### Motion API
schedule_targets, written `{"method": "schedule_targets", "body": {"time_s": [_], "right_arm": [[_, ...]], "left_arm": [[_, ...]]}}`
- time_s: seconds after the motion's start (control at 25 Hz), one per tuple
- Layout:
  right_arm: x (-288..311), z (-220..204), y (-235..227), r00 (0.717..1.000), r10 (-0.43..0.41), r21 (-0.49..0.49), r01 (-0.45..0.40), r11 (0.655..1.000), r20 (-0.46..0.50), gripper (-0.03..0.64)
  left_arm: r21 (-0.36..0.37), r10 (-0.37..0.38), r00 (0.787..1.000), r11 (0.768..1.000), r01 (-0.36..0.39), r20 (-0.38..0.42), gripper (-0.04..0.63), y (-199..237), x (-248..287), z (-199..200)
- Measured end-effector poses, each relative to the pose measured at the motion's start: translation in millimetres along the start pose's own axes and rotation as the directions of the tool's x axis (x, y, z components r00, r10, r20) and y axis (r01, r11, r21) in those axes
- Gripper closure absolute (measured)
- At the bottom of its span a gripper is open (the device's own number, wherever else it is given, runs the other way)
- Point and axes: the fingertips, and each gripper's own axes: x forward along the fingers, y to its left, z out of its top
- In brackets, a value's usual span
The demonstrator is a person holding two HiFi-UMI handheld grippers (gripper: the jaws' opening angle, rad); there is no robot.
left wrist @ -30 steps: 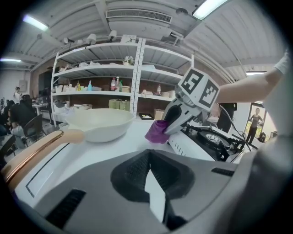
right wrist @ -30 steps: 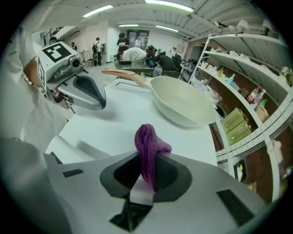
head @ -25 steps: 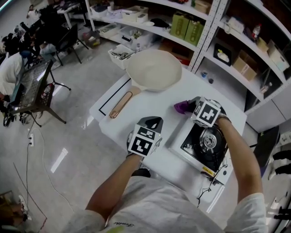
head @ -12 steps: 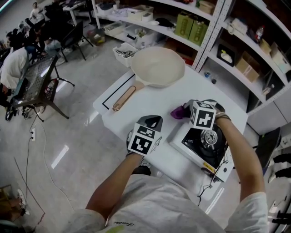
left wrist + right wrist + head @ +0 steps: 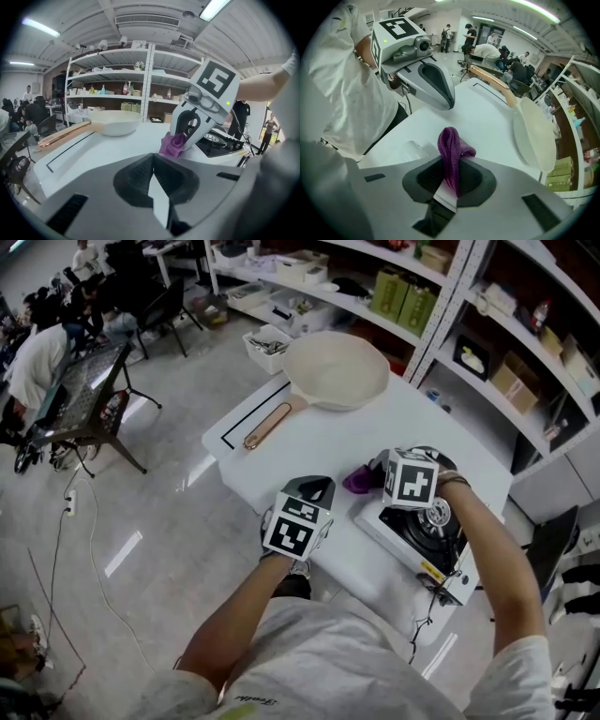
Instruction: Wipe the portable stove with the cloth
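Nearest, at the bottom of the head view, both of the person's forearms reach up into the frame. The left gripper (image 5: 315,493) sits at centre, over the near edge of the white tabletop (image 5: 309,442). In the left gripper view its fingers (image 5: 137,176) are pressed together with nothing between them, and they point across the bare tabletop.

Just right of it in the head view, the right gripper (image 5: 377,474) hangs over the upper-left corner of the stove (image 5: 422,535). The stove is a white box with a black top and a round burner, and it lies along the tabletop's right edge, at centre right of the frame. In the right gripper view the fingers (image 5: 426,176) are clamped on the purple cloth (image 5: 452,150). The cloth stands up from them in a bunched fold. In the head view it pokes out to the left of the right gripper, just beside the stove's corner. The left gripper view shows it hanging at the stove's left side, low over the tabletop. Whether it touches the stove cannot be told.

Farther up the tabletop lies a cream pan (image 5: 336,369), well apart from the stove. Its copper-coloured handle points down-left toward the tabletop's left edge.

Beyond the tabletop, shelves (image 5: 450,296) with boxes and bottles cross the top and right of the head view. At upper left, seated people (image 5: 37,362) are grouped on the grey floor (image 5: 141,521).
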Motion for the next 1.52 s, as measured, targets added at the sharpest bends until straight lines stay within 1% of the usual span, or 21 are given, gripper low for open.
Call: {"method": "schedule_targets", "body": {"time_s": [0.4,0.64,0.76,0.96,1.12,1.24,1.4,1.52], "right_arm": [[4.2,33.4,42.9,0.997,0.068,-0.035,-0.067,0.997,0.026,0.554],[4.5,54.2,62.9,0.995,0.089,-0.049,-0.087,0.995,0.052,0.554],[5.1,62.1,74.2,0.991,0.109,-0.038,-0.106,0.994,0.084,0.554],[-3.8,79.8,85.5,0.980,0.108,-0.008,-0.108,0.994,0.169,0.554],[-17.5,94.4,91.0,0.965,0.084,0.020,-0.092,0.996,0.249,0.554],[-31.1,104.1,92.9,0.945,0.057,0.056,-0.079,0.995,0.321,0.554],[-52.1,104.9,89.1,0.921,-0.014,0.111,-0.032,0.993,0.389,0.554],[-69.0,100.6,83.0,0.889,-0.084,0.190,-0.004,0.982,0.451,0.554]], "left_arm": [[-0.029,0.057,0.998,0.998,-0.057,0.006,0.591,-7.3,-36.0,-19.6],[-0.048,0.094,0.996,0.994,-0.093,0.011,0.591,-8.7,-59.7,-32.8],[-0.054,0.110,0.994,0.993,-0.108,0.017,0.591,-10.5,-69.6,-36.7],[-0.059,0.130,0.991,0.990,-0.129,0.020,0.591,-14.7,-83.0,-42.1],[-0.078,0.163,0.986,0.984,-0.160,0.034,0.591,-13.4,-97.9,-42.6],[-0.090,0.187,0.981,0.979,-0.183,0.047,0.591,-10.6,-107.9,-39.2],[-0.088,0.199,0.977,0.977,-0.192,0.076,0.591,-9.5,-114.3,-26.1],[-0.073,0.191,0.977,0.980,-0.185,0.095,0.591,-10.7,-113.6,-16.1]]}}
